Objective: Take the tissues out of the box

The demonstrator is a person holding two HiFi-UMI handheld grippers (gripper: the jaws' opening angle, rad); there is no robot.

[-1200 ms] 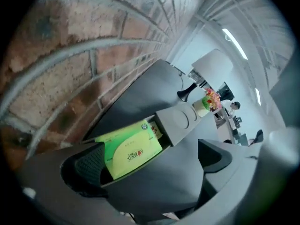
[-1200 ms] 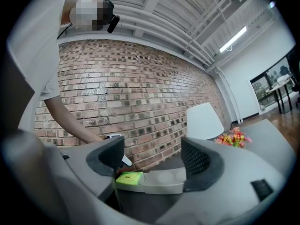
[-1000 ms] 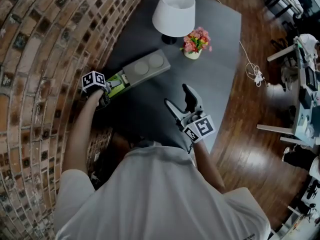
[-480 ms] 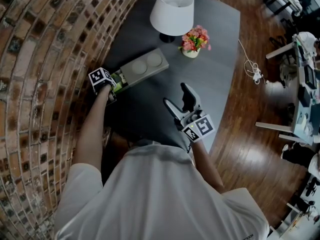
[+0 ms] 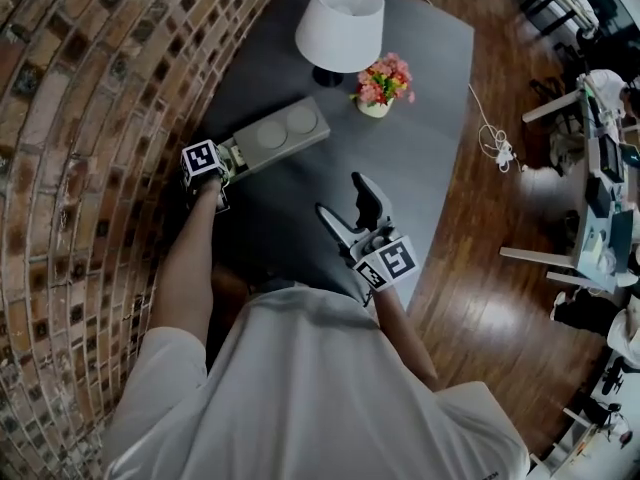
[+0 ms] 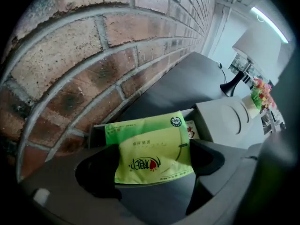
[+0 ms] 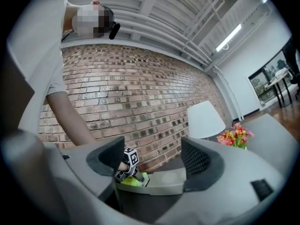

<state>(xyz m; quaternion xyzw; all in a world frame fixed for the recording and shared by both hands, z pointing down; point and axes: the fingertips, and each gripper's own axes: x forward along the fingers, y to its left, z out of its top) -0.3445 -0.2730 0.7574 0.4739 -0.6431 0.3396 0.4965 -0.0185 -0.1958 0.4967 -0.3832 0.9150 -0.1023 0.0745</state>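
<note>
A long grey box (image 5: 280, 133) lies on the dark table by the brick wall, its near end open. My left gripper (image 5: 222, 168) is at that open end. In the left gripper view its jaws are closing, and a green tissue pack (image 6: 152, 161) is pinched between the pads. A second green pack (image 6: 140, 128) lies in the box (image 6: 225, 121) behind it. My right gripper (image 5: 345, 200) hovers open over the table's middle with nothing in it. The right gripper view shows the box (image 7: 164, 182) and the left gripper (image 7: 129, 170) from a distance.
A white lamp (image 5: 340, 23) and a pot of pink flowers (image 5: 382, 83) stand beyond the box. The brick wall (image 5: 90, 118) runs close along the left. The table's right edge drops to a wooden floor with a white cable (image 5: 500, 143).
The left gripper has pushed forward to the box's open end and its jaws have come in on the green pack. The right gripper has drifted a little left.
</note>
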